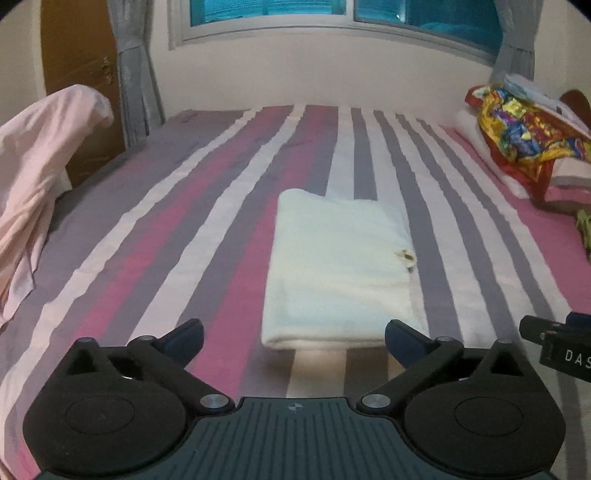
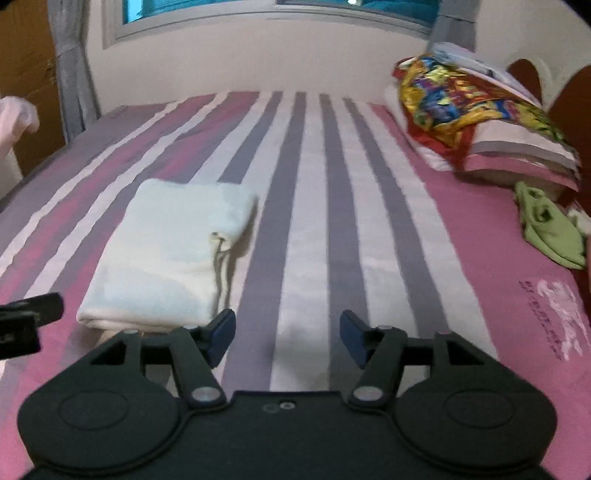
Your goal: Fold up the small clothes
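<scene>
From the left wrist, the left gripper (image 1: 294,341) is seen with its jaws spread wide and nothing caught between them. Just beyond the blue fingertips (image 1: 184,338) a white folded garment (image 1: 338,269) is laid flat on the striped bedsheet (image 1: 177,229), around the middle of the bed and nearer the near edge than the far one. Its near folded edge is lifted slightly off the sheet, and a small dark mark is seen on its right side. A pink cloth (image 1: 40,177) is draped at the bed's left edge. At the far right corner a brightly printed cloth (image 1: 517,136) is piled on pillows. The tip of the other tool (image 1: 557,343) is glimpsed at the right border.

Over to the right wrist: the right gripper (image 2: 288,338) is held with its jaws apart, less widely than the left's, and only bare sheet is framed between them. The white folded garment (image 2: 166,262) is now found to the left of the tool, with the left blue fingertip (image 2: 221,336) just in front of its near right corner; contact cannot be told. A crumpled green garment (image 2: 550,229) is left near the right edge of the bed, below the printed pile (image 2: 454,107). A window (image 2: 258,11) is seen above the far wall.
</scene>
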